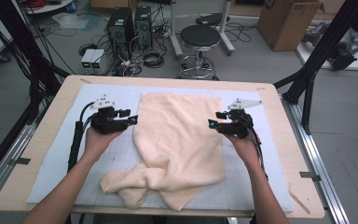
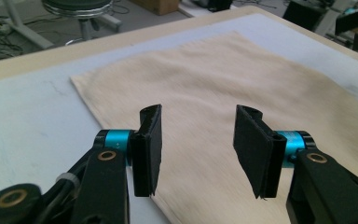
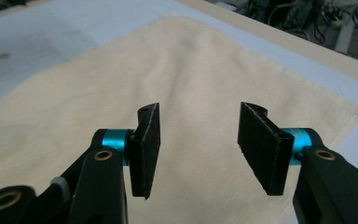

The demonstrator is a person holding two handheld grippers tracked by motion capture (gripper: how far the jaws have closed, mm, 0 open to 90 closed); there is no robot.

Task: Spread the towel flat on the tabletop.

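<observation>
A soft, matt terry-cloth towel point(image 1: 179, 135) lies on a smooth mat point(image 1: 56, 154) over a wooden table point(image 1: 18, 177).

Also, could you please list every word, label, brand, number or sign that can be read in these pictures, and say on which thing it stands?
There is no text that can be read.
Cardboard box on the floor: a dark printed mark at its top edge, cut off and too blurred to read.
Towel, grid mat, left gripper, right gripper: no lettering visible.
</observation>
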